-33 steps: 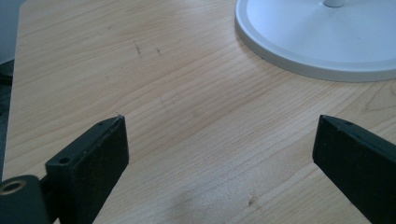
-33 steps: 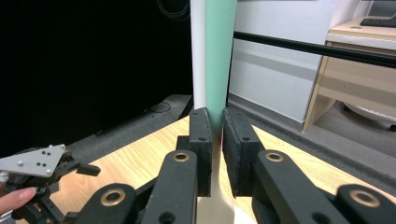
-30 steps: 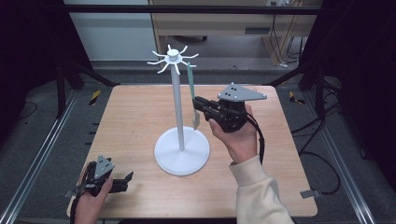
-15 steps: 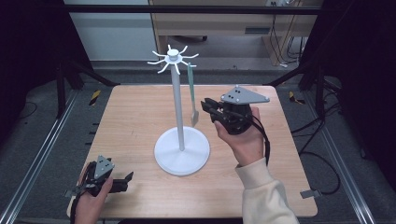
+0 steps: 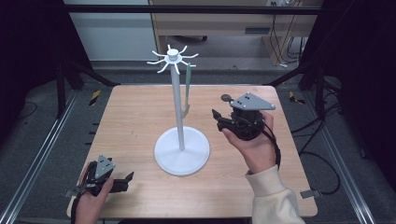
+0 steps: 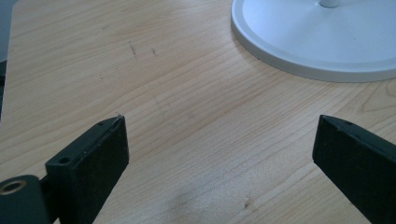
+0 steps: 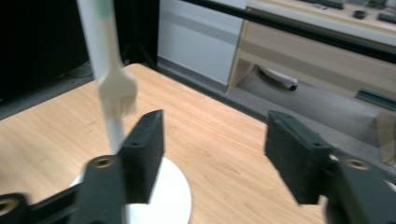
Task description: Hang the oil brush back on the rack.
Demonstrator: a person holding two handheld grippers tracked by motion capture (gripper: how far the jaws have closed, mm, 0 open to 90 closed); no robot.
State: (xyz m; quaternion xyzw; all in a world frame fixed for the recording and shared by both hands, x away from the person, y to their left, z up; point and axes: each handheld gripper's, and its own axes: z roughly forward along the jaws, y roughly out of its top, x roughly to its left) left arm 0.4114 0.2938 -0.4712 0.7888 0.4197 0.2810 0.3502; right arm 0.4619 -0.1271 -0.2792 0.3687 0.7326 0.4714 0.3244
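Brush (image 5: 187, 88) is hanging on the rack: green handle hooked over one prong at the top of the white hanger stand (image 5: 180, 150), bristles pointing down, swinging free beside the pole and well above the stand's base. In the right gripper view the brush (image 7: 115, 91) sits ahead of the jaws and off past the left one, not between them, with no contact.

Judging progress: the hang looks done. The brush carries its own weight on the prong and nothing else lies on the surface (image 5: 130, 121) waiting to go up. What's left seems to be clearing the hand away, maybe parking it.

Right gripper (image 5: 218, 120): jaws have just been opening and now stand wide with nothing between them. Jaws point toward the pole and the brush, held roughly level, off the surface, near the brush but clear of it. Hand is wrapped under the body, forearm coming in from the near edge, grey plate on top.

Left gripper (image 5: 127, 179): low at the near left corner of the surface, jaws spread wide over bare wood, empty. The stand's base lies ahead and to the right of its jaws, apart from them.
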